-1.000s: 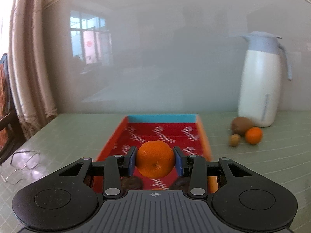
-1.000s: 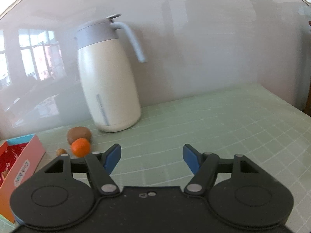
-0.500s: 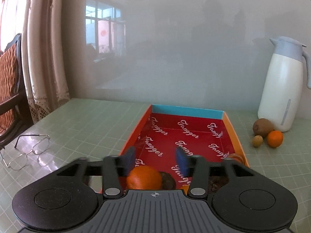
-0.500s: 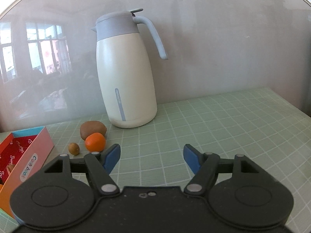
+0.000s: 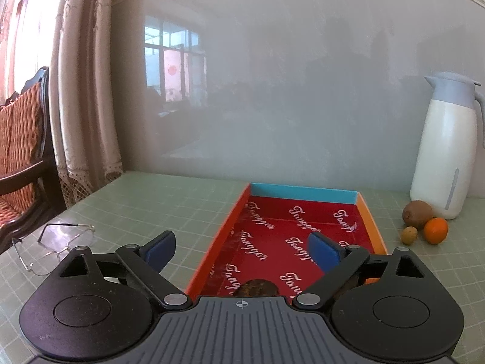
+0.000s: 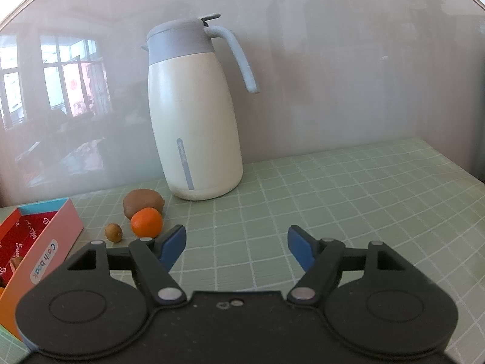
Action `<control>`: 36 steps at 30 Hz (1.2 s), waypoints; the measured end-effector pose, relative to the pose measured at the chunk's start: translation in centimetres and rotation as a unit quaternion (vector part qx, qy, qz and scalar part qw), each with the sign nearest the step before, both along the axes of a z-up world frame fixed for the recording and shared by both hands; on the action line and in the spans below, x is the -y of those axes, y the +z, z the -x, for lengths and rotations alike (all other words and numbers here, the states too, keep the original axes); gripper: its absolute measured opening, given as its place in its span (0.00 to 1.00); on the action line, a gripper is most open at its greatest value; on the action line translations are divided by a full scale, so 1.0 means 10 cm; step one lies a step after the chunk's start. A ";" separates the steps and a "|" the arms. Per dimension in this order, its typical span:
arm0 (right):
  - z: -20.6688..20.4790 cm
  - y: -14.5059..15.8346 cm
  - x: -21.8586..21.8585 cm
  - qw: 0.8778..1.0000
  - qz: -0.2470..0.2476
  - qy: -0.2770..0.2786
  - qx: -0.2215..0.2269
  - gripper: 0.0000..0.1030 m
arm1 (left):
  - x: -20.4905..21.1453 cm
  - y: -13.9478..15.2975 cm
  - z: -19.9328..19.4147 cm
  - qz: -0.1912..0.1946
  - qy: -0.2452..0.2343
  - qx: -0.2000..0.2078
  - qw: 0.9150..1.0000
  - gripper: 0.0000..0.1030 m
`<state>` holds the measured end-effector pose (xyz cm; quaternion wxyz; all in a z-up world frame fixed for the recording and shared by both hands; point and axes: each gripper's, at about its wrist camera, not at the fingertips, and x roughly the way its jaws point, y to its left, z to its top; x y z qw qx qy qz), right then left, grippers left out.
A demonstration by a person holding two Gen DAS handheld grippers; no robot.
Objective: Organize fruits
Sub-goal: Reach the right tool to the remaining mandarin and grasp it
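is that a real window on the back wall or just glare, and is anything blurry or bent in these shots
Left wrist view: the window is a reflection on the glossy wall; the curtain bows from fisheye distortion, and all looks sharp. Right wrist view: the same kind of reflection sits left of the jug, which leans from distortion; daylight is soft, with faint shadows under the fruits.

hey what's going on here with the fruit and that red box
Someone with a handheld gripper in each hand is sorting fruit into the red box. Both the left gripper and the right gripper are open and hold nothing. The left one hangs over the box's near end, where a dark fruit peeks out. A kiwi, a small orange and a little brown fruit wait on the table beside the white jug.
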<state>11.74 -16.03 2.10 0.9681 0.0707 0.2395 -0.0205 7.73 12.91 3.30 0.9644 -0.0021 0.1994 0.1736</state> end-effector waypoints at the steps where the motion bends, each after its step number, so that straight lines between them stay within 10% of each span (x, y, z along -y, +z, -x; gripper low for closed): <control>1: 0.00 0.00 -0.02 1.000 0.000 0.001 0.001 0.71 | -0.02 0.00 0.00 -0.001 0.002 0.000 1.000 0.91; 36: -0.68 -0.24 -1.35 0.990 0.071 0.125 -0.012 0.59 | -1.23 -0.19 0.26 -0.005 0.109 -0.018 0.994 0.92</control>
